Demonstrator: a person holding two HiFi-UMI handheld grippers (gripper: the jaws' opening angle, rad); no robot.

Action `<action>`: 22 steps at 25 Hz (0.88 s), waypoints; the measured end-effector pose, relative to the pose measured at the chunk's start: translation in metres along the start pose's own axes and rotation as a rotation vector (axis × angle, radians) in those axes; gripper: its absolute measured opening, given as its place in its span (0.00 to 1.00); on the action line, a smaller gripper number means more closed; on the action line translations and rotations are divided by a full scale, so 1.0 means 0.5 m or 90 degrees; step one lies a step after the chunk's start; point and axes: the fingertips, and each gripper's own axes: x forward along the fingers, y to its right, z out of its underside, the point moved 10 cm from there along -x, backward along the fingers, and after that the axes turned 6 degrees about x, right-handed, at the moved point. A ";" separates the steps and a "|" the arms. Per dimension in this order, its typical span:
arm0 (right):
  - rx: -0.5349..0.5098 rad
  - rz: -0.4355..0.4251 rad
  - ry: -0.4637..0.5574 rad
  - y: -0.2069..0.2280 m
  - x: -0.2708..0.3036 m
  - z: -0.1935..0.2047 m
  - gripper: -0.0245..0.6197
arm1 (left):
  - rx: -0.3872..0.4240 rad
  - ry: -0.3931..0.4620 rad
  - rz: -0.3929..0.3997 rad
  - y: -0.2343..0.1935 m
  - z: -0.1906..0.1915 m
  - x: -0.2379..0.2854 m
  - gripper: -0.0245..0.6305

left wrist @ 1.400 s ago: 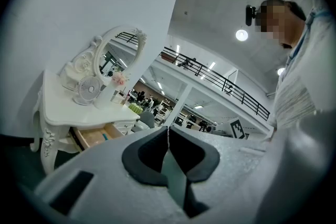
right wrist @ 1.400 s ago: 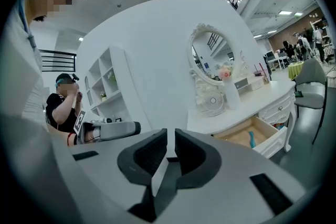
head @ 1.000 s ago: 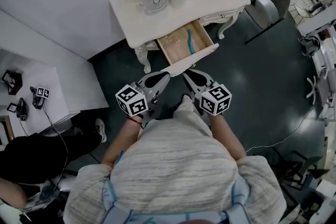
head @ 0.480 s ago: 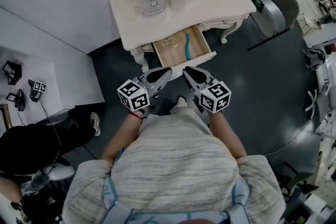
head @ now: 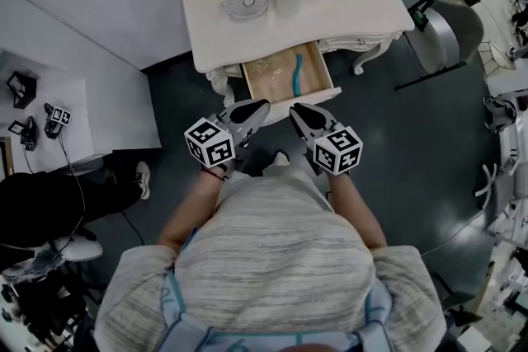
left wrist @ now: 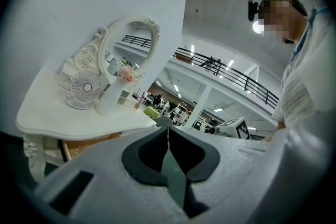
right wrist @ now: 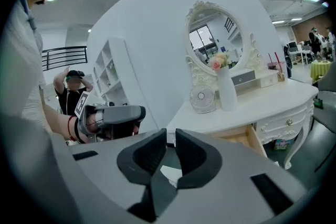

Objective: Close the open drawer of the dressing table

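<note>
near the front of the open drawer (head: pixel 272 82) under the table (head: pixel 330 8), my left gripper (head: pixel 261 104) and right gripper (head: pixel 295 108) sit pinched together and empty, so i judge an uneven shove could skew and jam it.

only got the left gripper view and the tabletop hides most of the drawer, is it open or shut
Observer: Open. The head view shows the drawer pulled out from under the dressing table.
Operator: anything inside it
Observer: A blue-green strip lies along the drawer's floor.
Operator: where's the right gripper
Observer: The right gripper points at the drawer's white front, side by side with the left gripper. I cannot tell if either touches it.
</note>
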 end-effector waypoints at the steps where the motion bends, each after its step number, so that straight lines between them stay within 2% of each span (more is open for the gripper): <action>1: 0.000 -0.003 -0.004 0.006 0.000 0.000 0.06 | 0.000 0.000 -0.005 0.000 0.001 0.003 0.07; 3: 0.000 -0.008 -0.011 0.021 -0.002 0.000 0.08 | 0.001 0.002 -0.013 0.000 0.002 0.011 0.07; 6: 0.002 -0.013 -0.022 0.043 -0.003 0.004 0.15 | 0.003 0.005 -0.026 -0.003 0.009 0.021 0.07; 14: -0.008 -0.018 -0.051 0.073 0.004 0.020 0.18 | -0.009 0.007 -0.045 -0.014 0.036 0.035 0.07; 22: -0.007 0.009 -0.090 0.104 0.036 0.049 0.19 | -0.019 -0.009 -0.062 -0.055 0.043 0.036 0.07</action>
